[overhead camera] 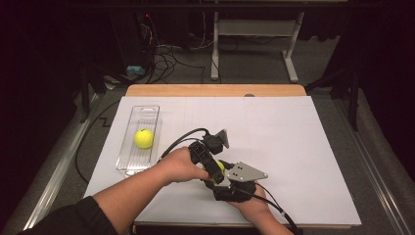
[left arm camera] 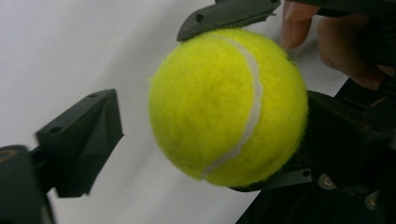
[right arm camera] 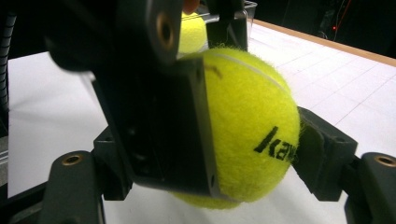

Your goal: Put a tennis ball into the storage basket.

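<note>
A yellow tennis ball (overhead camera: 221,165) hangs just above the white table between my two grippers. My right gripper (overhead camera: 226,180) is shut on it; its right finger (right arm camera: 322,158) presses the ball's (right arm camera: 252,126) side in the right gripper view. My left gripper (overhead camera: 215,172) reaches in from the left with the ball (left arm camera: 224,107) between its jaws. One left fingertip (left arm camera: 81,140) stands a clear gap off the felt, while the other jaw sits close against the far side. The right gripper's fingers (left arm camera: 224,14) show above and below the ball in the left gripper view.
A clear plastic tray (overhead camera: 147,110) lies at the table's left with a second tennis ball (overhead camera: 144,138) in it. The white sheet (overhead camera: 293,142) covers the table, whose wooden edge (overhead camera: 215,90) shows at the back. Cables trail from both grippers.
</note>
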Available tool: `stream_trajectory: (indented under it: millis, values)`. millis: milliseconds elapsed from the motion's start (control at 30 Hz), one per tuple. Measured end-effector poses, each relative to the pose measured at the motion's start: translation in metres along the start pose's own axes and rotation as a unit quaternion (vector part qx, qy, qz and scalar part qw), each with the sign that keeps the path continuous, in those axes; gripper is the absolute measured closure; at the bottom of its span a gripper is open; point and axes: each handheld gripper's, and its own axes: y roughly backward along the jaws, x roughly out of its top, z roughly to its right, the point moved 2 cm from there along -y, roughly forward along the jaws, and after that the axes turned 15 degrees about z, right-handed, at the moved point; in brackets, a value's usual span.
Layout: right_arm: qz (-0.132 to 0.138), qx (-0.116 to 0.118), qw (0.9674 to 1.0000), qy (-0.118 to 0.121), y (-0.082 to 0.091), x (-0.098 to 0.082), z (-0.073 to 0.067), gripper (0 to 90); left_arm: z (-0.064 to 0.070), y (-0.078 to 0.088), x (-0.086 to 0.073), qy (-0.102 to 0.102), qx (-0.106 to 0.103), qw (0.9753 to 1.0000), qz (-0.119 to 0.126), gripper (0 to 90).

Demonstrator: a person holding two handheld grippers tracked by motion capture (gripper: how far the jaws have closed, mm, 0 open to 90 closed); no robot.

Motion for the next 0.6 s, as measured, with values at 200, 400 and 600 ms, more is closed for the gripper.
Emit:
stream_trajectory:
  millis: [200, 400, 600]
  values:
    - [-0.005, -0.006, 1.0, 0.003, -0.0004, -0.0012, 0.0007, 26.5, 0.0026, -0.0001, 0.0003, -0.002, -0.009, 1.0, 0.0, 25.7]
    - [-0.005, -0.003, 1.0, 0.003, -0.001, -0.0014, 0.0005, 25.5, 0.0032, 0.001, 0.0003, -0.003, -0.006, 1.0, -0.004, 26.6]
    - [-0.004, 0.006, 1.0, -0.003, -0.0034, -0.0027, 0.0025, 4.3, 0.0002, 0.0055, 0.002, -0.002, 0.004, 1.0, 0.001, 26.8]
